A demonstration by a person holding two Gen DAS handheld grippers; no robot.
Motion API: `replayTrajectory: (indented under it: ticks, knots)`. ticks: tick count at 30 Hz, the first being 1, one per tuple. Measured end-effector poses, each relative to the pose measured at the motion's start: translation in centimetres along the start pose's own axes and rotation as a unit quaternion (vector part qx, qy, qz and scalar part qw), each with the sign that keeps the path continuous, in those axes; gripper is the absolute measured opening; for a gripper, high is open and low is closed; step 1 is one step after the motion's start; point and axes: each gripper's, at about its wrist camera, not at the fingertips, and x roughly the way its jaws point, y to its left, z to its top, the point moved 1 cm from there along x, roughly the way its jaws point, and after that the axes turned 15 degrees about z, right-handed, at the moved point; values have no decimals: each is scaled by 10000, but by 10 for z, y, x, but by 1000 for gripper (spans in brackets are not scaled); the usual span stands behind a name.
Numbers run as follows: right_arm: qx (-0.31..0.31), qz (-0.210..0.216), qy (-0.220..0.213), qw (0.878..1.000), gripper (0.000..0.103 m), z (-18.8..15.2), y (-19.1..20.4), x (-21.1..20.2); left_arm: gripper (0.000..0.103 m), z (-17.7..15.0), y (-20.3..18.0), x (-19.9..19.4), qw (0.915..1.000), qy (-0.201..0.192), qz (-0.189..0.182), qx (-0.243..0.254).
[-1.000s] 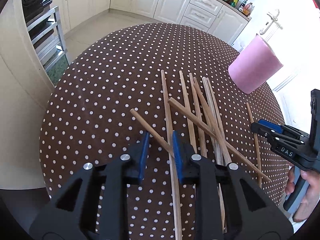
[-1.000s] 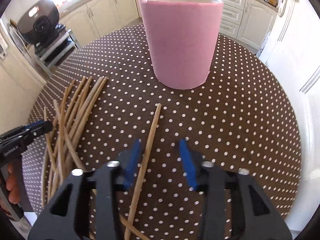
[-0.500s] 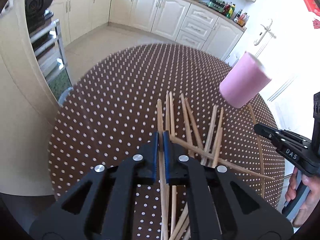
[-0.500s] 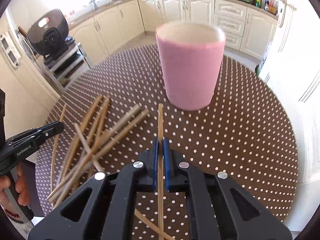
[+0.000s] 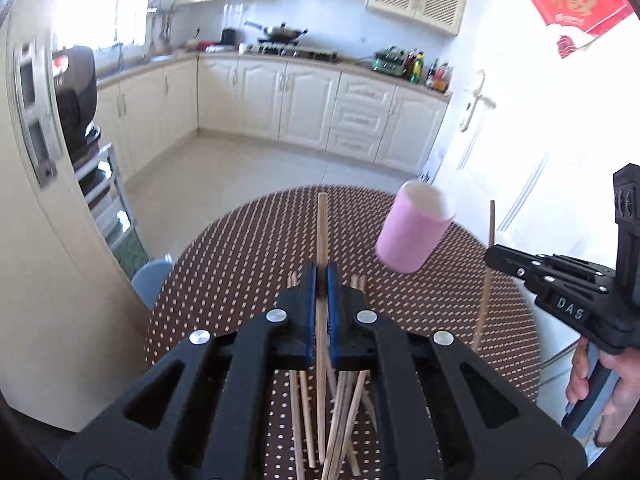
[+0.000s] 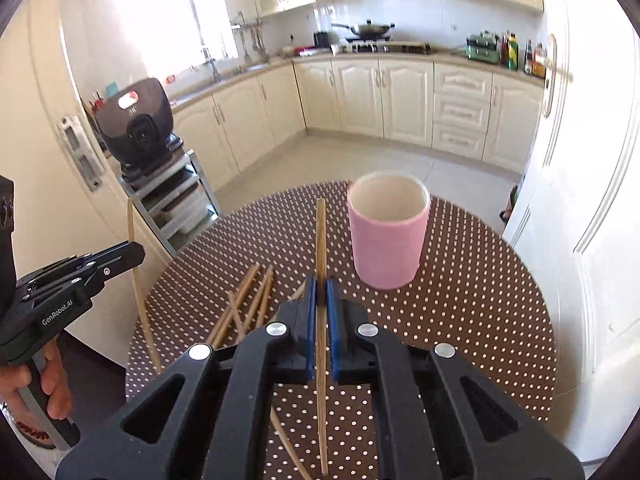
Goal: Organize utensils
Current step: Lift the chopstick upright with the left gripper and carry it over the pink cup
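One thin wooden chopstick [image 5: 322,240] is clamped between the blue pads of the left gripper [image 5: 321,280], and another wooden chopstick [image 6: 321,240] is clenched by the right gripper [image 6: 321,284]. The tall pink cylindrical holder [image 6: 387,236] stands ahead and to the right of both claws; loose wooden chopsticks [image 6: 248,304] are scattered below them on the brown polka-dot table [image 6: 480,300]. The holder could be tipped if a long stick strikes its rim, or a stick could pivot in so narrow a grip.
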Motion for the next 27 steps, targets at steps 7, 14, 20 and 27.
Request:
replayTrajectory:
  ticks: [7, 14, 20, 27]
  knots:
    - [-240, 65, -232, 9994, 4, 11, 17, -22, 5, 19, -14, -37, 9987, -442, -155, 181]
    - [-394, 16, -565, 9976, 4, 29, 23, -42, 5, 45, -39, -63, 9941, -987, -293, 347]
    - [-442, -168, -999, 9939, 4, 51, 17, -59, 5, 77, -64, -66, 9893, -1365, -450, 259]
    - [-426, -416, -1505, 9868, 4, 78, -3, -71, 5, 109, -85, -55, 9818, -1790, -633, 45]
